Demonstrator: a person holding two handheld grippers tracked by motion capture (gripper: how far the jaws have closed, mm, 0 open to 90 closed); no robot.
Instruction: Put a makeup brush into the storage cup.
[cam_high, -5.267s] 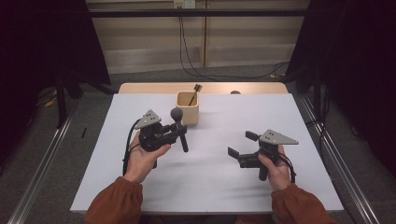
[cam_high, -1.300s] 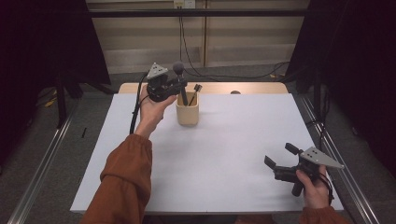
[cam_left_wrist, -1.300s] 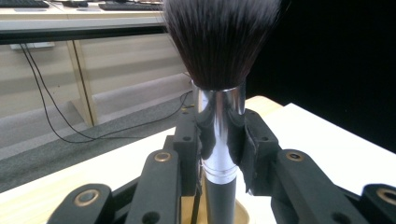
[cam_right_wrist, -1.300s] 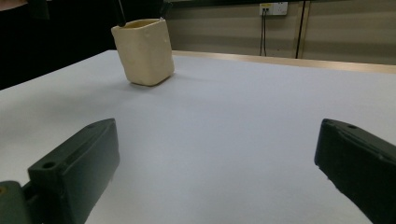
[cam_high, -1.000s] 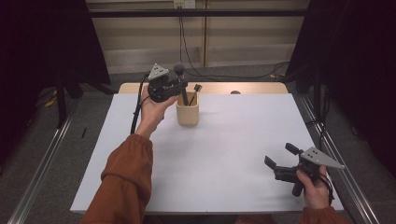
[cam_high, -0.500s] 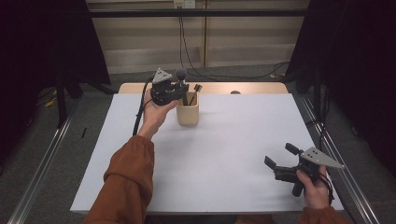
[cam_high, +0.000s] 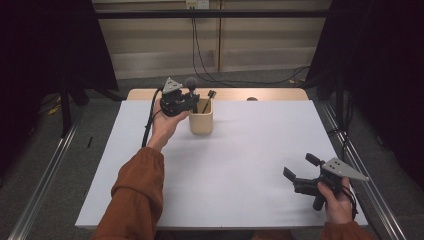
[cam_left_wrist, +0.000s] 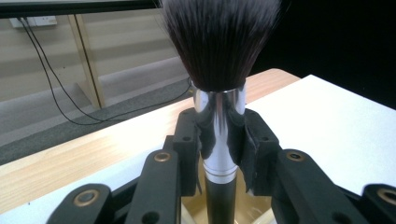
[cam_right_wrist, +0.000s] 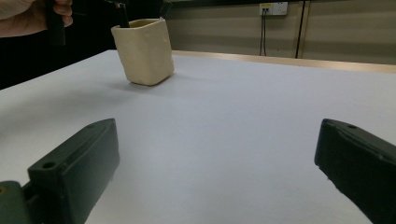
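My left gripper (cam_high: 191, 101) is shut on a makeup brush (cam_high: 191, 83), held upright with its dark bristles on top. In the left gripper view the pads (cam_left_wrist: 208, 135) clamp the brush's silver ferrule (cam_left_wrist: 219, 112), and the black handle runs down into the beige cup (cam_left_wrist: 261, 212). That cup (cam_high: 201, 118) stands at the back middle of the white table (cam_high: 240, 160) and holds a thin dark brush (cam_high: 208, 97). My right gripper (cam_high: 300, 167) rests open at the front right, with nothing between its jaws (cam_right_wrist: 219, 158). The cup (cam_right_wrist: 144, 44) stands far ahead of it.
A wooden strip (cam_high: 270, 94) borders the table's far edge, with cables (cam_high: 200, 55) on the floor behind it. Metal rails (cam_high: 45, 185) run along both sides. The person's orange sleeve (cam_high: 132, 195) crosses the left half of the table.
The left gripper has sunk with the brush, so the handle now dips into the cup. Several seconds ago both grippers were nearer the table's middle. The right gripper has kept still over the last second.
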